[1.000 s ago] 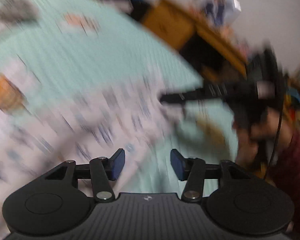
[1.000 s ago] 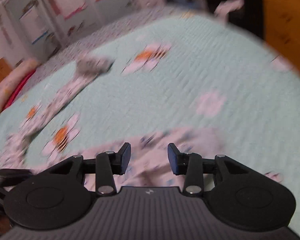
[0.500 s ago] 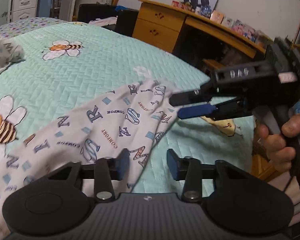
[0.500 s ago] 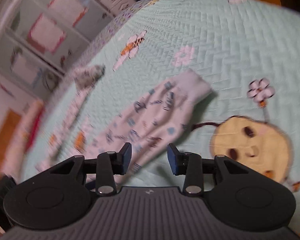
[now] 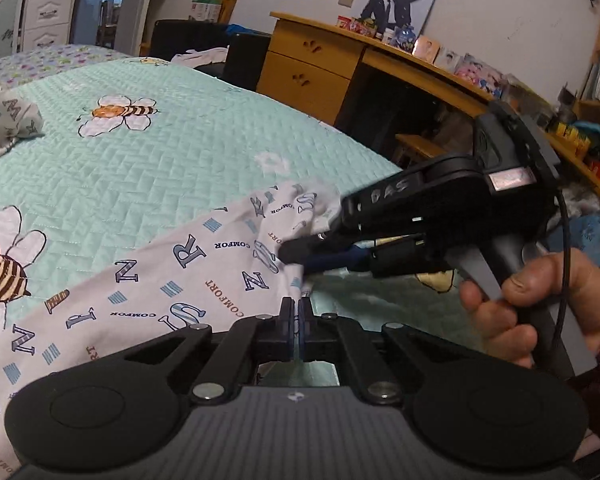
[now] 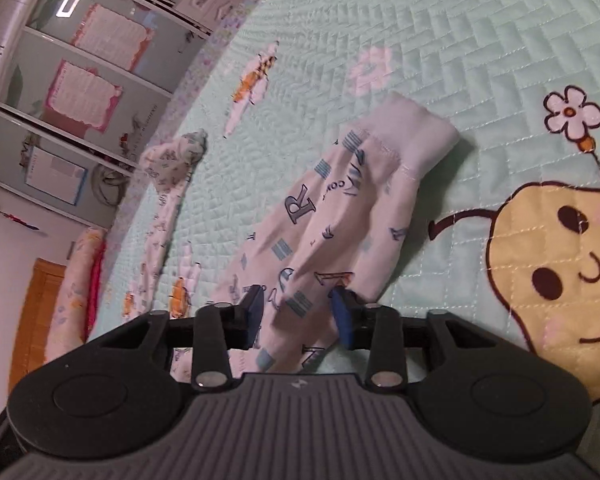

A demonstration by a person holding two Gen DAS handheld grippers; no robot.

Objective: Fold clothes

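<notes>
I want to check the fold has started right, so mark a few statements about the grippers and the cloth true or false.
1. The left gripper is shut on the edge of the cloth. True.
2. The cloth lies on a bare wooden floor. False: it lies on a green quilt.
3. The cloth is printed with letters. True.
4. The right gripper is well clear of the cloth. False: the cloth runs between its jaws, which stand apart in the right wrist view and have just been closing.
5. The quilt is plain. False: it carries pictures, among them a bee.
</notes>
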